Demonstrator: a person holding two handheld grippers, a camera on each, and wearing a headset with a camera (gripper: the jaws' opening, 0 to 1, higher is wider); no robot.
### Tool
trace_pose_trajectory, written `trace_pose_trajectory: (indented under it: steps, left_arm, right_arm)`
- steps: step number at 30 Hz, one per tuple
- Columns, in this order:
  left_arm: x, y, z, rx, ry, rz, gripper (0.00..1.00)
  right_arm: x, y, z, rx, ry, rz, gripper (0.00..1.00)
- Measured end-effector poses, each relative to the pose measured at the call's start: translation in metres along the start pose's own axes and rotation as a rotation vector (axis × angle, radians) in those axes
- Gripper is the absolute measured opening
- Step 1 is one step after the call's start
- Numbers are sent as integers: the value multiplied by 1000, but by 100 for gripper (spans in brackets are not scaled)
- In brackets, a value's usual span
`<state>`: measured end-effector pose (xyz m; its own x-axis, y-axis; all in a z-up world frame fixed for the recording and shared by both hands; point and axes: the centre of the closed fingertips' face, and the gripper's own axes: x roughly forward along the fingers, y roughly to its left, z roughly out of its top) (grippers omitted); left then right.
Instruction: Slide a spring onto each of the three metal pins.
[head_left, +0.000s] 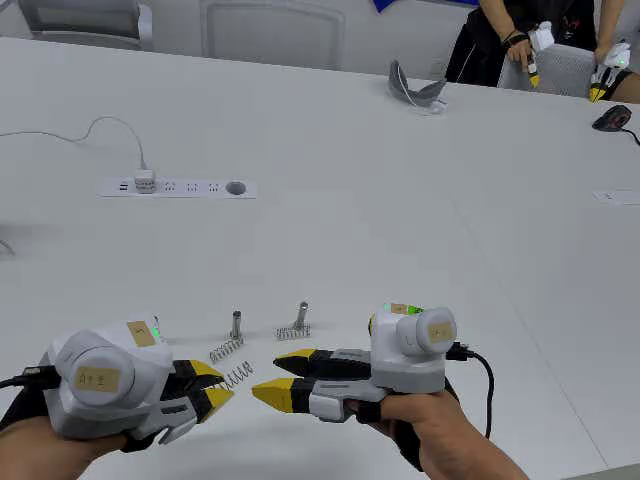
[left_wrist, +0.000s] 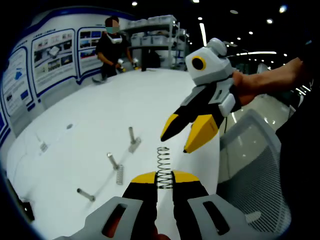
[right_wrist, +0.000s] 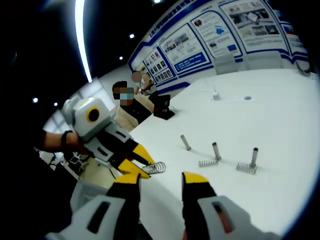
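so, my left gripper (head_left: 220, 385) is clenched on one end of a spring (left_wrist: 163, 165), and the rest of the coil sticks straight out past the yellow tips, along the gripper's own line. that long axis aims at my right gripper (head_left: 272, 378), which sits just beside it, tips facing, with its jaws spread and nothing between them. in the left gripper view the free end of the coil stops just short of the gap between those jaws, touching neither. both grippers hang over the white table (head_left: 400, 220), nearer to me than the pins.

the pins stand in a row ahead. the far pin (left_wrist: 132, 134), farthest from the left gripper, has a loose spring (head_left: 293, 331) lying flat at its foot. the middle pin (left_wrist: 112, 160) has a second loose spring (left_wrist: 119, 175) lying beside it. neither coil looks threaded on, as far as i can tell. the bare pin (left_wrist: 85, 194) has nothing by it and sits on the left side of the row, closer to the left gripper than to the right.

my read: the held coil lies roughly level, crosswise to the upright pins, so it can't go onto one as it is. either the right jaws take the free end, or i tip the left wrist so the coil's bore points down over the bare pin.
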<state>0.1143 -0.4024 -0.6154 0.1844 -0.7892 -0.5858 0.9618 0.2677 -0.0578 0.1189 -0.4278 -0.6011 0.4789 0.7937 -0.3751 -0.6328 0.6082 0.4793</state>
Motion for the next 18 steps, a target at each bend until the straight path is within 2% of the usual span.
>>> trace_pose_trajectory:
  steps: [8,11,18]
  left_arm:
    - [6,-19,9,38,-6,-46,10]
    - [6,-21,11,46,-9,-55,10]
    - [6,-23,13,54,-11,-69,10]
  right_arm:
    - [-1,9,-1,30,-4,45,25]
    - [-1,13,-2,28,0,63,18]
    - [-4,14,0,28,3,77,15]
